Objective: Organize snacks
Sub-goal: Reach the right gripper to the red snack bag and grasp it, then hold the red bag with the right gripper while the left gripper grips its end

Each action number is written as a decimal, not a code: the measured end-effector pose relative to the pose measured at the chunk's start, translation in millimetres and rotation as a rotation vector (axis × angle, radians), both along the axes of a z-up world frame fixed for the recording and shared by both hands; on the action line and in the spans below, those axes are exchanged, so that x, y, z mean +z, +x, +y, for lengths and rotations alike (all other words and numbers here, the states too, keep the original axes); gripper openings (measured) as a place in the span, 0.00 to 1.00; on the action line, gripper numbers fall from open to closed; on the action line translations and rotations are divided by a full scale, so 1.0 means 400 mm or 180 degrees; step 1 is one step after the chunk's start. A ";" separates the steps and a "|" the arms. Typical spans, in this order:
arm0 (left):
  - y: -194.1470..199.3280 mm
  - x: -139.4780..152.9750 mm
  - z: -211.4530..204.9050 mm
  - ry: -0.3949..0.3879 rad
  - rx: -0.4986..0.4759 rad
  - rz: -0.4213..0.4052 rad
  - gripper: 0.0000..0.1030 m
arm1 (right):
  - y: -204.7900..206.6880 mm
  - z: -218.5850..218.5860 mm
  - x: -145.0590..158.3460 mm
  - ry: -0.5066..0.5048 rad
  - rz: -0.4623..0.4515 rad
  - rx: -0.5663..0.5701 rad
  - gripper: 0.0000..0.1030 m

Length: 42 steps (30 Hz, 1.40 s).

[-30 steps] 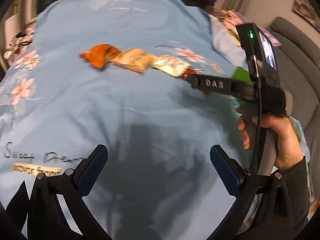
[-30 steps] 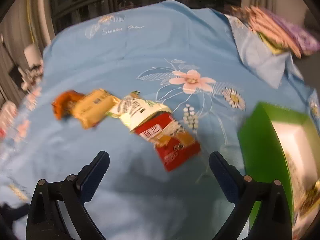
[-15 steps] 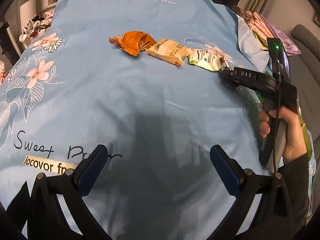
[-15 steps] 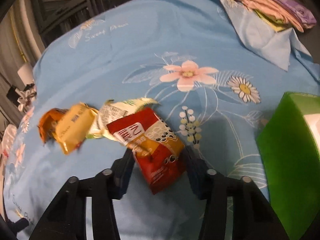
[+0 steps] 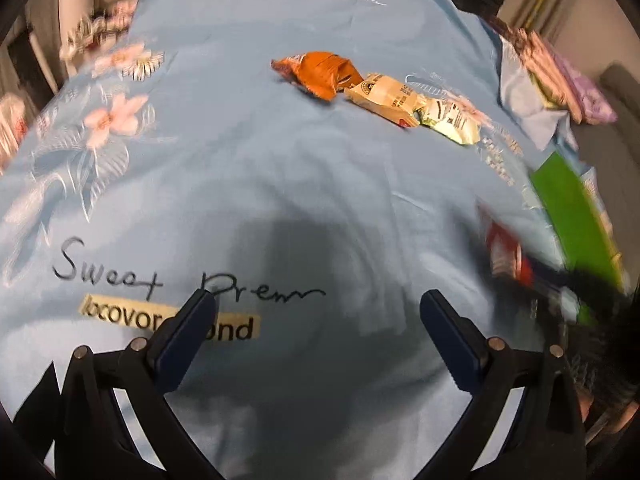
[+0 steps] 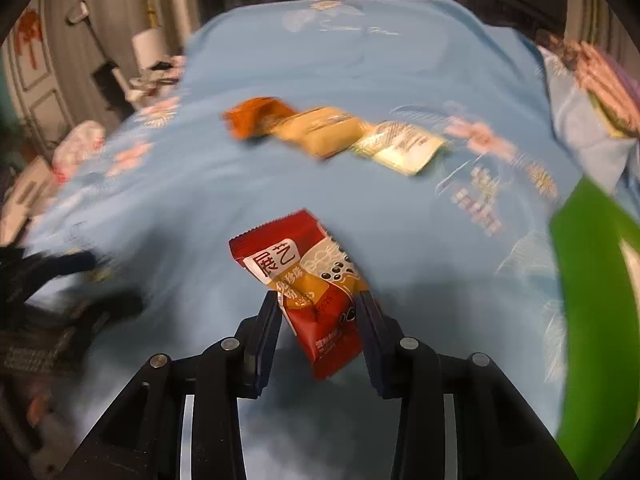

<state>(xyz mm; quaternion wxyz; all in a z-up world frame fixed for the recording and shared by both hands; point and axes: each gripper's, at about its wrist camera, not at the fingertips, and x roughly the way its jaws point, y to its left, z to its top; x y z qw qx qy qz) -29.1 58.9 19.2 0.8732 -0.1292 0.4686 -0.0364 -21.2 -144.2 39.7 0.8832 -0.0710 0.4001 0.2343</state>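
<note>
Lying across a bed, a light blue bedspread (image 5: pixel 280 160) with pink flowers and dark handwriting fills both views. At the far left of the right wrist view the left gripper (image 5: pixel 316 320) shows as a dark blur; in its own view its fingers (image 5: pixel 182 338) stand wide apart over the printed lettering, with only cloth between them.

Further along, a row of three snacks lies on the bedspread, each touching or overlapping the next: an orange packet (image 6: pixel 256 118), then a yellow packet (image 6: pixel 320 132), then a pale green-and-white packet (image 6: pixel 404 148). All three are soft with blur in the right wrist view and clearer in the left one.

Nearer the camera, about midway across, the red snack packet (image 6: pixel 308 280) is tilted, its upper end leaning left, its lower half between the fingers of the right gripper (image 6: pixel 320 304). Those fingers (image 6: pixel 268 332) have just been closing and now press both long edges of the red packet, clamped on it. It appears raised above the bedspread, apart from the row of three.

At the right edge stands a green box (image 6: pixel 592 300), open at the top with a pale inside, near the red packet but not touching it. Behind it lie folded cloths (image 6: pixel 600 80) in pink and purple.
</note>
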 end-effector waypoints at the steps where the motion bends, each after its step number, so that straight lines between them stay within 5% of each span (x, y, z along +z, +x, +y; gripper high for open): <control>1: -0.001 0.001 0.009 -0.0134 -0.0011 0.0016 0.99 | -0.042 0.013 0.001 0.0030 -0.0016 0.0160 0.39; 5: -0.016 0.009 0.009 -0.0470 -0.0079 0.0028 0.99 | -0.103 0.021 -0.016 0.0187 0.0053 0.0349 0.48; 7: -0.018 0.009 -0.001 -0.0666 -0.0187 0.0074 0.99 | -0.096 0.008 -0.027 0.0256 0.0186 0.0244 0.68; 9: -0.017 0.008 -0.006 -0.0954 -0.0276 0.0131 0.99 | -0.080 -0.020 -0.030 0.0392 0.0275 0.0053 0.75; 15: -0.008 0.007 -0.036 -0.1370 -0.0551 0.0301 0.99 | -0.013 -0.181 -0.073 0.1897 0.1035 -0.0373 0.80; 19: -0.006 0.001 -0.060 -0.1663 -0.0755 0.0412 0.99 | -0.039 -0.152 -0.058 0.1321 0.0654 -0.0169 0.80; 25: 0.008 0.000 -0.063 -0.1704 -0.0777 0.0391 0.98 | -0.103 -0.005 -0.063 0.0387 0.0148 0.0399 0.80; 28: 0.015 -0.004 -0.059 -0.1775 -0.0770 0.0409 0.93 | -0.106 0.042 -0.070 0.0257 0.0039 0.0469 0.80; 31: 0.021 -0.016 -0.059 -0.1912 -0.0819 0.0488 0.75 | -0.101 0.053 -0.075 0.0159 -0.0020 0.0474 0.80; 37: 0.015 -0.012 -0.061 -0.1850 -0.0880 0.0477 0.72 | -0.075 0.033 -0.068 0.0378 0.0039 0.0346 0.75; 40: 0.015 -0.018 -0.046 -0.1733 -0.0808 0.0536 0.49 | -0.075 0.043 -0.068 0.0312 -0.0021 0.0283 0.62; 42: 0.020 -0.030 -0.030 -0.1690 -0.0717 0.0618 0.22 | -0.077 0.054 -0.071 0.0227 -0.0050 0.0301 0.62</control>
